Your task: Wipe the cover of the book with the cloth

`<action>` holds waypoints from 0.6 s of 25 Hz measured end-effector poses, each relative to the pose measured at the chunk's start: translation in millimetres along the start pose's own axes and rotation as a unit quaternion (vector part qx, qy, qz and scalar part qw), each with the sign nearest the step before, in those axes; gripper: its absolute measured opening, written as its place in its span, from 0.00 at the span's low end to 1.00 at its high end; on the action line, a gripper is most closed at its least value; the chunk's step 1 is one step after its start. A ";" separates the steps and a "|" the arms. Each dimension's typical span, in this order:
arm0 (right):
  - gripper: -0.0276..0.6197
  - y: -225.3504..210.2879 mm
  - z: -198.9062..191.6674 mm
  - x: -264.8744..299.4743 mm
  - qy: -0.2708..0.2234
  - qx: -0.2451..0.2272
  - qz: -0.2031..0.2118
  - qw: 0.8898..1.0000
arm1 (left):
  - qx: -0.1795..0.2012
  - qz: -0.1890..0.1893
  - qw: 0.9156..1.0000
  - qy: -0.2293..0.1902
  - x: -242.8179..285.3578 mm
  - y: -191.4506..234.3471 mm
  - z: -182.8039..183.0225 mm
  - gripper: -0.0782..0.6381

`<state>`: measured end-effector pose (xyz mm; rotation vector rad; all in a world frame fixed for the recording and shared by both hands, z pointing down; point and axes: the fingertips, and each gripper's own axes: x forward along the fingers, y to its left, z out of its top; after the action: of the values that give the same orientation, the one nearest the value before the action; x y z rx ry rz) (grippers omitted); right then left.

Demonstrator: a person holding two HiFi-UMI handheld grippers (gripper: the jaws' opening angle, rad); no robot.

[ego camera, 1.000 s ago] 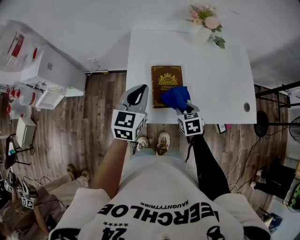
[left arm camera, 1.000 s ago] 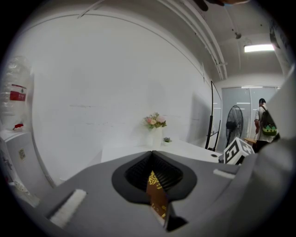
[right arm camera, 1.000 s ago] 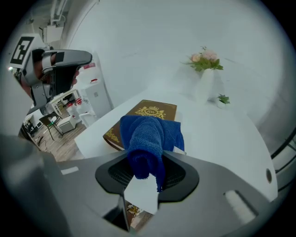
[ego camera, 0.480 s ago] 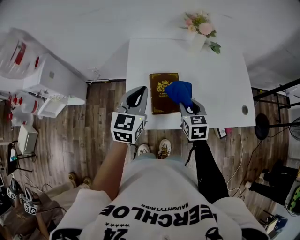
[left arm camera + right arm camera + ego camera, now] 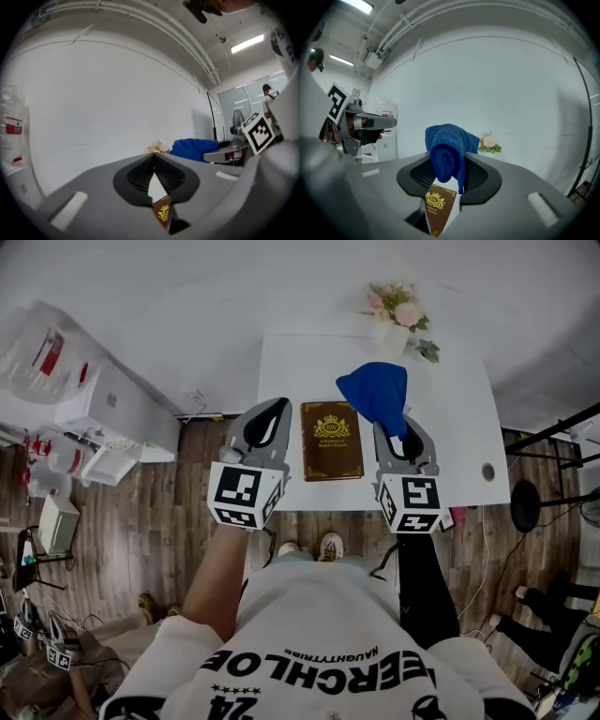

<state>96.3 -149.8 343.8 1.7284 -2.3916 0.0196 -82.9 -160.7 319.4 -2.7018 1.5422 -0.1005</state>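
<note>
Right gripper (image 5: pixel 397 425) fingers clamp the cloth (image 5: pixel 375 390) above the tabletop (image 5: pixel 455 432); left gripper (image 5: pixel 272 411) fingers closed, empty. I'd lower cloth flat onto the book (image 5: pixel 331 440) by the front edge.

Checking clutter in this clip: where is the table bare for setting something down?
Bare: the table beyond the book toward the flowers, and a strip at its left. Crowded: right of the book, under the cloth and right gripper.

We see soft, even light and faint shadows. A ceiling strip (image 5: pixel 247 43) glares. Both gripper views bulge like fisheyes, with black corners; their near foreground is blurred.
</note>
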 end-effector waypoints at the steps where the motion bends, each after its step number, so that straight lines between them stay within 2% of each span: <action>1: 0.24 -0.7 6.0 -1.1 -0.007 -0.002 0.000 1.000 | 0.004 0.000 1.000 -0.005 0.0 -0.2 5.9 0.19; 7: 0.24 -4.8 23.9 -5.7 -0.028 -0.004 -0.001 1.000 | 0.013 -0.002 1.000 -0.027 0.7 -5.1 29.5 0.19; 15: 0.24 -9.7 29.5 -6.5 -0.038 -0.004 0.006 0.999 | 0.011 0.009 1.000 -0.026 2.6 -4.1 30.7 0.19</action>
<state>103.2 -150.4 312.9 1.7415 -2.4509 -0.0547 -75.8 -161.1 289.2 -2.6511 1.5431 -0.0469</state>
